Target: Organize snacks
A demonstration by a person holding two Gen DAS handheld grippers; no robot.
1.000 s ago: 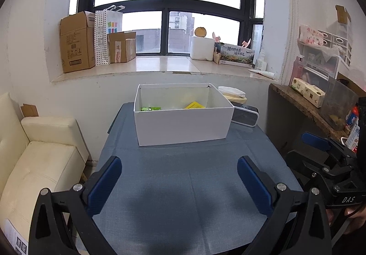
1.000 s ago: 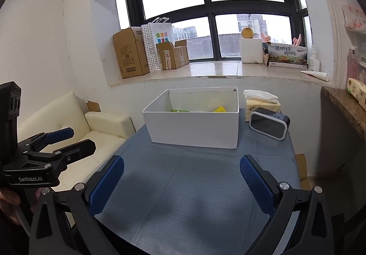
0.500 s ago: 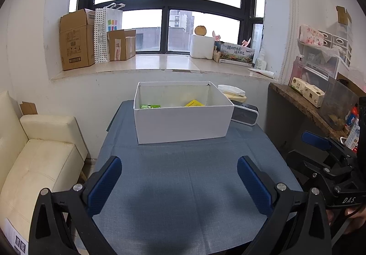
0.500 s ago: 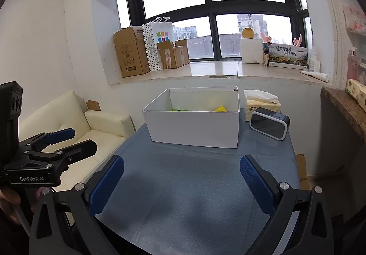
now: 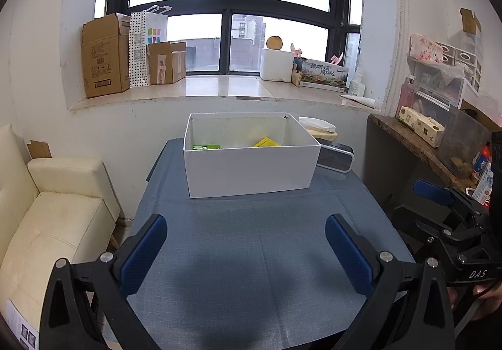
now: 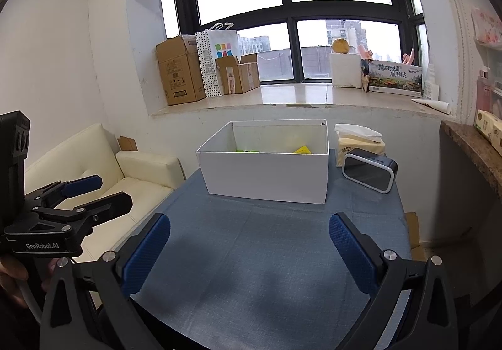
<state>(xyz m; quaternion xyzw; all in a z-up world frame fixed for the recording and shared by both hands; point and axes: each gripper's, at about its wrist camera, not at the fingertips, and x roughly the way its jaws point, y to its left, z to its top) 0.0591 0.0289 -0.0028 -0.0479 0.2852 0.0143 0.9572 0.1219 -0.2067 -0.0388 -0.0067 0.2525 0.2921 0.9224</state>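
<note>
A white open box point(image 5: 249, 171) point(image 6: 266, 176) stands at the far side of the blue table point(image 5: 260, 249) point(image 6: 260, 256). Inside it a green snack pack point(image 5: 205, 147) point(image 6: 246, 150) lies at the left and a yellow snack pack point(image 5: 266, 142) point(image 6: 301, 149) at the right. My left gripper point(image 5: 246, 251) is open above the near part of the table, nothing between its blue pads. My right gripper point(image 6: 249, 252) is open too and holds nothing. Each gripper shows at the edge of the other's view: the right gripper point(image 5: 439, 209) and the left gripper point(image 6: 94, 196).
A black clock-like device point(image 6: 369, 169) and a tissue pack point(image 6: 357, 141) sit right of the box. A cream sofa point(image 5: 59, 218) stands left of the table. A wooden side shelf point(image 5: 417, 143) with clutter is at the right. Cardboard boxes point(image 5: 105, 67) line the windowsill.
Both views have shifted only slightly; the box sits a touch lower and nearer in the frames. Both grippers stay open and empty.
</note>
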